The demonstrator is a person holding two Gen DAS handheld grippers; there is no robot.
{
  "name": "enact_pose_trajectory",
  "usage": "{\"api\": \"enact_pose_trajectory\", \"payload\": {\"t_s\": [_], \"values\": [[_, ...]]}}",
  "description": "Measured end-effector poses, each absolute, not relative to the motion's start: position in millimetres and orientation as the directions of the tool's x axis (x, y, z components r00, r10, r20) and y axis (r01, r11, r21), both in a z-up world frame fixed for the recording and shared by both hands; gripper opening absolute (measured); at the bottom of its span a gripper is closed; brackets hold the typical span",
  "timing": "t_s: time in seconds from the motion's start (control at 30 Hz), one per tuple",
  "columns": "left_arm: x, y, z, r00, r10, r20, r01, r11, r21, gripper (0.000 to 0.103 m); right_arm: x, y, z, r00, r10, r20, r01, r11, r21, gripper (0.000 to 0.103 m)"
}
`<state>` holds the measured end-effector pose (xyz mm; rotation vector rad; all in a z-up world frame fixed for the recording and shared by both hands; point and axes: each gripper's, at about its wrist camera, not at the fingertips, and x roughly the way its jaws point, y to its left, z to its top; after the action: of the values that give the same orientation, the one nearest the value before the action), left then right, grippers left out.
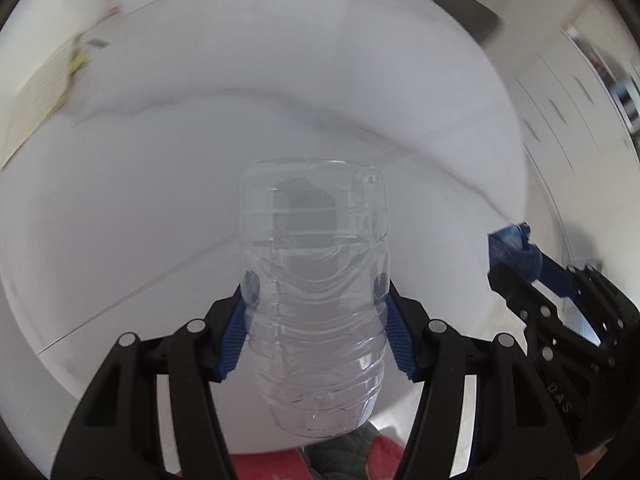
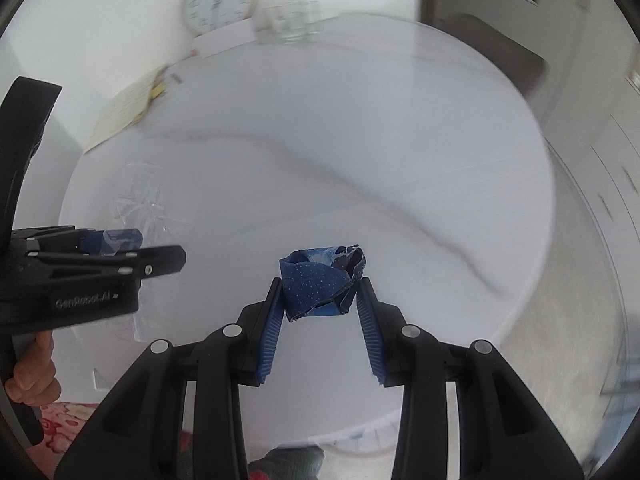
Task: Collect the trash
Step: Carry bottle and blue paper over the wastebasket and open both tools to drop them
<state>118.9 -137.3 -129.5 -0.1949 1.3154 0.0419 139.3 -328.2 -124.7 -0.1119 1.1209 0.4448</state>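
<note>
Left claw (image 1: 316, 284) is clamped on a clear ribbed plastic bottle (image 1: 316, 280), while a crumpled blue speckled wrapper (image 2: 322, 282) is pinched by the right claw (image 2: 320, 292), both held above the round white surface (image 2: 400, 120).

The clear ribbed plastic bottle (image 1: 316, 300) is colourless and see-through, ringed with moulded ridges. The crumpled dark blue paper wrapper (image 2: 320, 282) carries fine white speckles and paler blue patches. Both the left tongs (image 1: 316, 292) and the right tongs (image 2: 320, 292) are black with ridged blue pads (image 2: 269, 344). The round white desk (image 2: 400, 140) shows faint grey veins. A cream-rimmed white wall clock (image 2: 218, 2) has dark numerals.
</note>
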Motion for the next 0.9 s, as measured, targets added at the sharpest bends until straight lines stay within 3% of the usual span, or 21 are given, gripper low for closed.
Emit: {"api": "enact_pose_trajectory", "payload": {"t_s": [0.2,0.5,0.77,0.83,0.9], "values": [[105,-234,-134,0.202,-0.138,-0.97,0.028,0.99,-0.135,0.058,95,-407,-132,0.381,0.256,-0.888,-0.266,0.951,0.161,0.038],[104,-241,-143,0.191,-0.14,-0.972,0.069,0.989,-0.129,0.058,71,-441,-142,0.373,0.324,-0.869,-0.273,0.934,0.231,0.038],[74,-249,-143,0.199,-0.123,-0.972,0.113,0.988,-0.102,0.058,63,-443,-197,0.261,0.36,-0.896,-0.325,0.906,0.27,0.038],[73,-251,-141,0.195,-0.124,-0.973,0.107,0.989,-0.104,0.058,63,-441,-217,0.221,0.365,-0.904,-0.325,0.902,0.284,0.047],[72,-256,-143,0.189,-0.12,-0.975,0.116,0.988,-0.099,0.058,63,-440,-229,0.206,0.354,-0.912,-0.308,0.908,0.282,0.071]]}}
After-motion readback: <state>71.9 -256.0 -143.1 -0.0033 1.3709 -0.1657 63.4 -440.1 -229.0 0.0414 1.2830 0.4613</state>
